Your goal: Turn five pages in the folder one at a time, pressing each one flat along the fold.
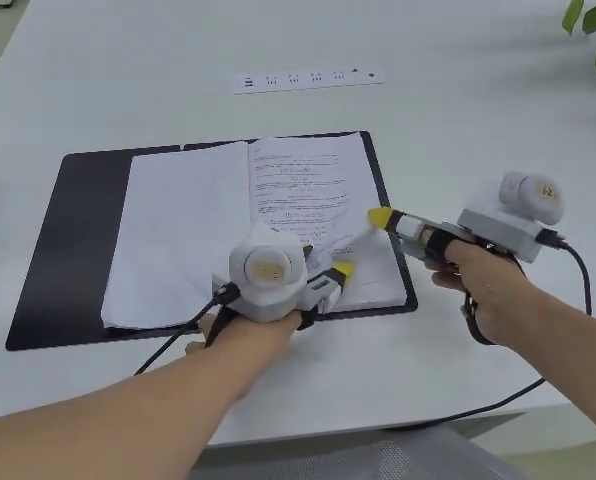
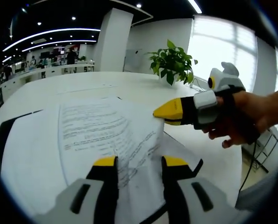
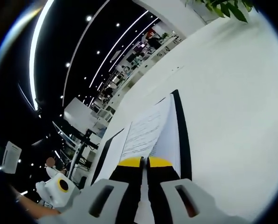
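Nothing on this bench can actually be read. The right-hand page (image 1: 308, 195) in the open folder (image 1: 73, 250) carries rows of black print: a short line at its top left corner, then broken lines running down the sheet. The letters are too small and soft to make out a single word. In the left gripper view the same lines show as grey smears across the paper, and in the right gripper view they are fainter still. Beyond the folder, a white strip (image 1: 308, 80) lies on the table (image 1: 478, 110) with a row of small dark marks along it, too tiny to tell letters from symbols.
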Available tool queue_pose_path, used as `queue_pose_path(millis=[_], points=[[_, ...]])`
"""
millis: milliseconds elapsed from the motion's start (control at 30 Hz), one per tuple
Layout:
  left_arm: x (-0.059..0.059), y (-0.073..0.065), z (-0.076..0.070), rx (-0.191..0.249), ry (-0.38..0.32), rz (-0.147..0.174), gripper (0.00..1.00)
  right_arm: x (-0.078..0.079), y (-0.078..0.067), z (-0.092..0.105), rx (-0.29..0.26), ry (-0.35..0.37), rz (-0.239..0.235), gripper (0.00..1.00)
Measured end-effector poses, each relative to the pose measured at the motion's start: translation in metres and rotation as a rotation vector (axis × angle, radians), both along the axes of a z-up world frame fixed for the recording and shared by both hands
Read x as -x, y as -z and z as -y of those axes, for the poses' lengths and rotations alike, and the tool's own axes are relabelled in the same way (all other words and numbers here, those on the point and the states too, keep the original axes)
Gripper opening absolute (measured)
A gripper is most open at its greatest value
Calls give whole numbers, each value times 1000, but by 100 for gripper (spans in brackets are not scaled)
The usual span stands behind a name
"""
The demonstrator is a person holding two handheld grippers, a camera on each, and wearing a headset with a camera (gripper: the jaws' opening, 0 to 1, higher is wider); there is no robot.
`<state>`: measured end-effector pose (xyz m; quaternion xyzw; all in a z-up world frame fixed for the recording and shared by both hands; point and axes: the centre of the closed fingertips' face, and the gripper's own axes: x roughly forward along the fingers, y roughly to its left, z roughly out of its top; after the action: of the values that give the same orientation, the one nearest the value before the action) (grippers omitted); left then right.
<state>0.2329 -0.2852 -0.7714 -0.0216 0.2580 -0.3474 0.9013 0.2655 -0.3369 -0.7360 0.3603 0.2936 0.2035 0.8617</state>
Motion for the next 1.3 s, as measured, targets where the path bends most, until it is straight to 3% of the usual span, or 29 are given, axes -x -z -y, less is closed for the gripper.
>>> queue_pose_path(millis=[133,300,667,867,1000,1067,1300], points=[[7,-3,-3,4,18,-22,39,3,0,2,-28,16,-32,0],[16,-12,-10,27,21,-24,42,5,-4,6,-62,43,-64,0],[27,-42,-39,101,-29,4,47,10,-34,-8,-74,60,-16,0],[33,-63,-63,142,-57,35,49,9,-51,-18,-81,63,4,0],[37,-74,-78,138,-61,50,52,6,-66,-30,-91,61,39,0],[39,-81,-90,139,-63,74,51,5,-71,-36,-90,60,43,0],[44,-95,-130,155,-103,104,54,4,-91,-67,-81,28,99,0]])
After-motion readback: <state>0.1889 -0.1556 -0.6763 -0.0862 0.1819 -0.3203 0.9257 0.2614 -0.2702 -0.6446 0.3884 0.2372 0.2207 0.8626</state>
